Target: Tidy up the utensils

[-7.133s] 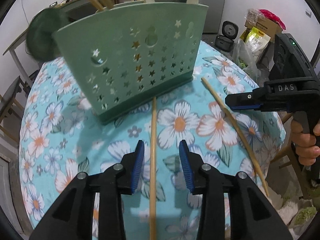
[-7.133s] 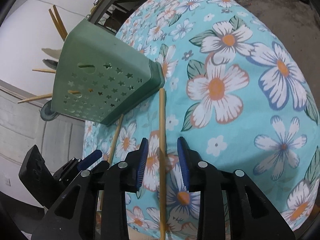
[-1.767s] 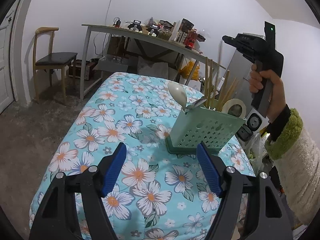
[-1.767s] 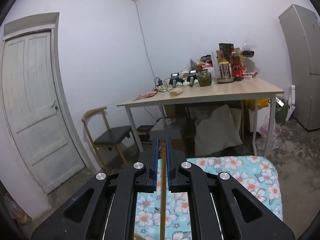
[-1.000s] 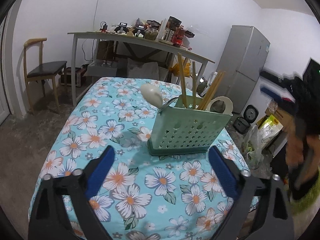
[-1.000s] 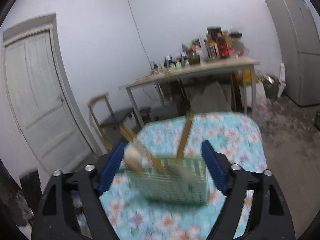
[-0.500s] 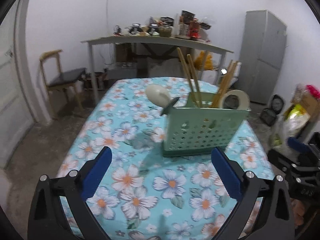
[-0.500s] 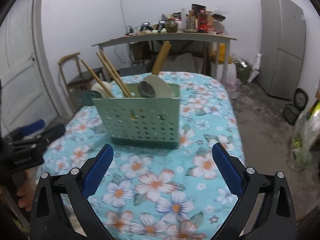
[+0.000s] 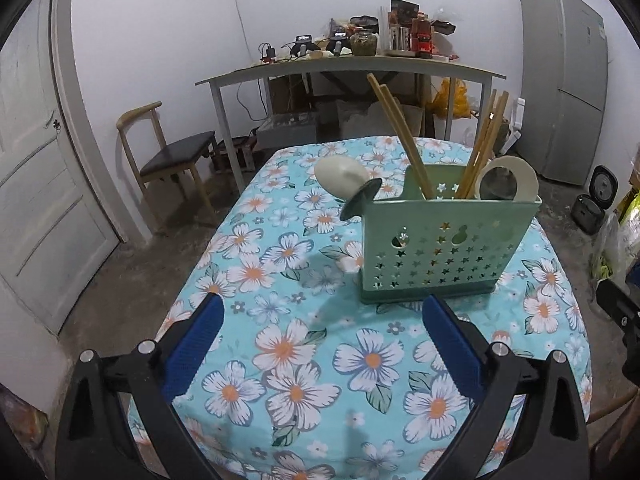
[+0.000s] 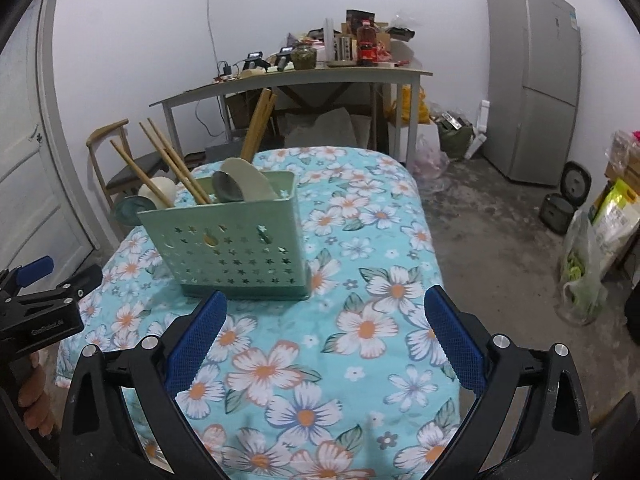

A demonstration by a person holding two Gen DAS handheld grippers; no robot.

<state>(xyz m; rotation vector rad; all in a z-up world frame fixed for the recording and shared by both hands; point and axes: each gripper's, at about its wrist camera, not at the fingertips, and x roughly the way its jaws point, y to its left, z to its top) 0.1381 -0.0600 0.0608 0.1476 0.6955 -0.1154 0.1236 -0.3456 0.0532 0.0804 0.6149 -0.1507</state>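
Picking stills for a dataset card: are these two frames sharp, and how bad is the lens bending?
Left wrist view: sharp, the green caddy crisp, door frame bowed, corners black. Right wrist view: equally sharp, soft shadow beside the caddy, fridge leaning from fisheye curvature.

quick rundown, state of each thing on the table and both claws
green holder: upright on the flowered tablecloth, loaded with utensils
chopsticks: standing tilted in the holder, tips above the rim
white spoon: bowl end sticking out over the holder's side
left claw: open wide, empty, short of the holder
right claw: open wide after opening further, empty
tablecloth: no loose utensils seen on it
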